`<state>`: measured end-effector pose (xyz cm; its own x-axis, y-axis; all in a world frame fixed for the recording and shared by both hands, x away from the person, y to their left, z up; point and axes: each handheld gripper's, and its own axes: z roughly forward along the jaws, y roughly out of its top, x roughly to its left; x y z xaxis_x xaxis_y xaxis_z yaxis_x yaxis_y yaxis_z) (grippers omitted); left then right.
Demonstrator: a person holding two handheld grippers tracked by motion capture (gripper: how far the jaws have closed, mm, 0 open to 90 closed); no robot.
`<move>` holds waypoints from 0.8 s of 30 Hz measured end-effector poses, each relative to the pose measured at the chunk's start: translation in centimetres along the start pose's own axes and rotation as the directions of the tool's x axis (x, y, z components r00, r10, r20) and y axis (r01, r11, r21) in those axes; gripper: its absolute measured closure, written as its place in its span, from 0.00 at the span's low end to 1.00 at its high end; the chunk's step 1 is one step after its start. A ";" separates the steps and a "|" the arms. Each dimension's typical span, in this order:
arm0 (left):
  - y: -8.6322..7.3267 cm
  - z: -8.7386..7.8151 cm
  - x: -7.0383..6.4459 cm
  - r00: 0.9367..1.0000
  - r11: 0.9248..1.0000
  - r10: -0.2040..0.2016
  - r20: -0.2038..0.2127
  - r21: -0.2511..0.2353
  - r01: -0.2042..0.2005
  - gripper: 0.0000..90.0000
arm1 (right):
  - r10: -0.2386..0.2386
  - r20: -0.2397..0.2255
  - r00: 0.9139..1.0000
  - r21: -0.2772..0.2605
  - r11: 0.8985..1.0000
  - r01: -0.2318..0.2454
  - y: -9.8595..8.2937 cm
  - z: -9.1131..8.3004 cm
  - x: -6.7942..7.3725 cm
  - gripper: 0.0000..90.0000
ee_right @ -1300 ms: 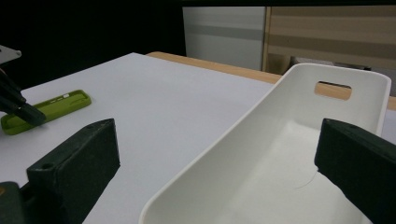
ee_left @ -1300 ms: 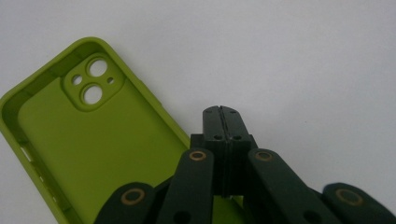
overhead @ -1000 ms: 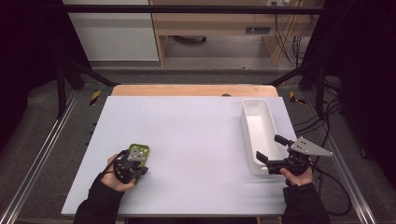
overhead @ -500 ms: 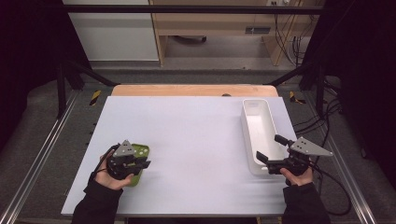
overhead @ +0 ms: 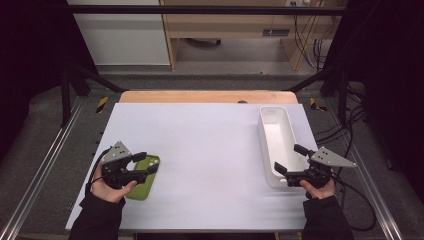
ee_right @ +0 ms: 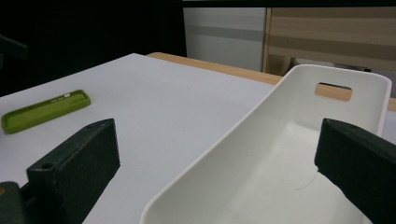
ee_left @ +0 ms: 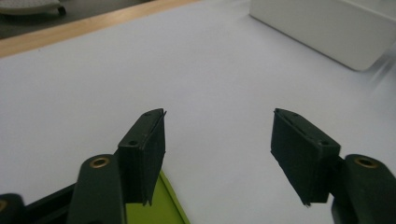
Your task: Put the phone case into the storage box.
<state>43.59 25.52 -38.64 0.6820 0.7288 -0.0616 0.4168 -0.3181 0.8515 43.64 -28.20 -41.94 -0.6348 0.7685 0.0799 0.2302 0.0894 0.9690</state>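
The left tongs point(overhead: 142, 164) are hovering spread over the green phone case point(overhead: 144, 176) lying on the table point(overhead: 210, 150); closing on it looks next. The right tongs point(overhead: 290, 161) are waiting spread at the white bin point(overhead: 276, 131).

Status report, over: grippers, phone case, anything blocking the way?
Left gripper open above green phone case, case flat on table. Right gripper open at white bin near end. Path between clear.
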 end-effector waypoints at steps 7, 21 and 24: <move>0.7 -1.2 0.3 1.000 0.998 -0.015 -0.013 -0.056 0.015 0.26 | -0.002 0.001 1.000 0.001 1.000 0.002 0.0 0.0 0.0 0.00; 1.4 -1.9 1.1 0.997 0.996 0.017 -0.072 -0.086 -0.023 0.11 | -0.001 0.000 1.000 0.003 1.000 0.001 0.0 0.0 0.0 0.00; 1.5 -2.1 1.4 0.996 0.996 0.012 -0.093 -0.088 -0.020 0.07 | 0.000 0.001 1.000 0.003 1.000 0.000 0.0 0.0 0.0 0.00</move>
<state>43.91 27.38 -36.37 0.6281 0.7781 -0.0031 0.3484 -0.2776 0.8953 43.63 -28.15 -41.96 -0.6340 0.7692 0.0792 0.2320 0.0915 0.9684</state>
